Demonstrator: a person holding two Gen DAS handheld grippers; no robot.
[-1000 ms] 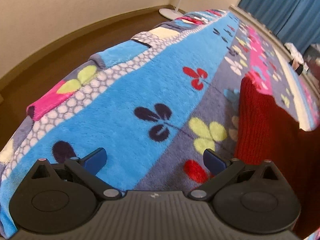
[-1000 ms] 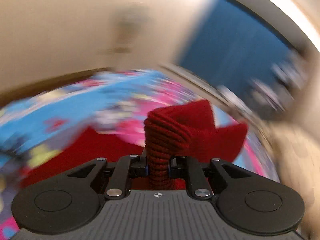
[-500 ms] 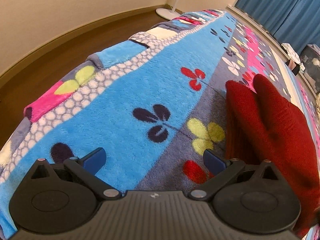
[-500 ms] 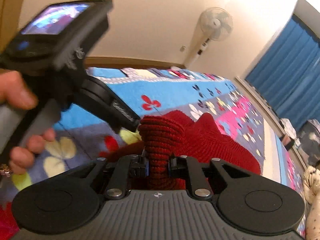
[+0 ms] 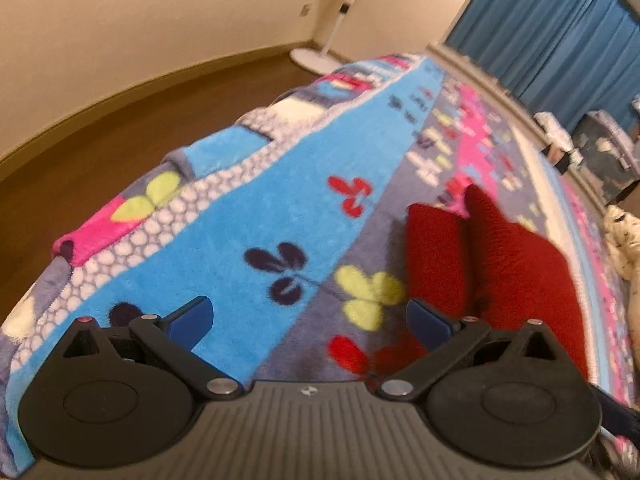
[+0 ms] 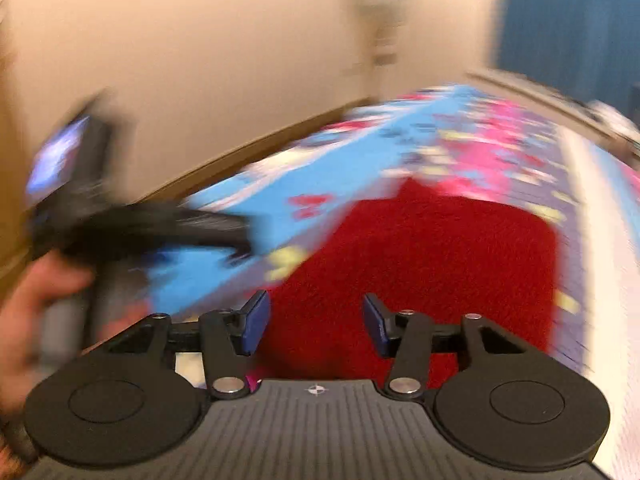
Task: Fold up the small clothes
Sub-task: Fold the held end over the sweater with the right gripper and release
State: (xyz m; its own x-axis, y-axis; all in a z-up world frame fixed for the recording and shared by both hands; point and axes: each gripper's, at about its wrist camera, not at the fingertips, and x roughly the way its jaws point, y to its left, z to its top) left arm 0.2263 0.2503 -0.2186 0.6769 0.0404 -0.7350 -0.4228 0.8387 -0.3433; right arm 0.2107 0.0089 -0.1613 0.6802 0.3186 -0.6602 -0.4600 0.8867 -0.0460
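Observation:
A red knitted garment (image 5: 504, 264) lies folded on the flowered fleece blanket (image 5: 280, 200), at the right of the left wrist view. My left gripper (image 5: 310, 326) is open and empty, just above the blanket, with the garment beside its right finger. In the blurred right wrist view the red garment (image 6: 432, 248) lies flat ahead of my right gripper (image 6: 316, 326), which is open and empty just above its near edge. The left gripper's handle (image 6: 132, 228) and the hand holding it show at the left there.
The blanket's left edge drops to a brown floor (image 5: 100, 152) along a cream wall. A standing fan (image 5: 320, 48) is at the far corner, blue curtains (image 5: 560, 40) behind. White cloth (image 5: 624, 240) lies at the right edge.
My right gripper has opened and let go of the red garment, which now lies flat on the blanket. The left gripper has tilted up slightly and stays open.

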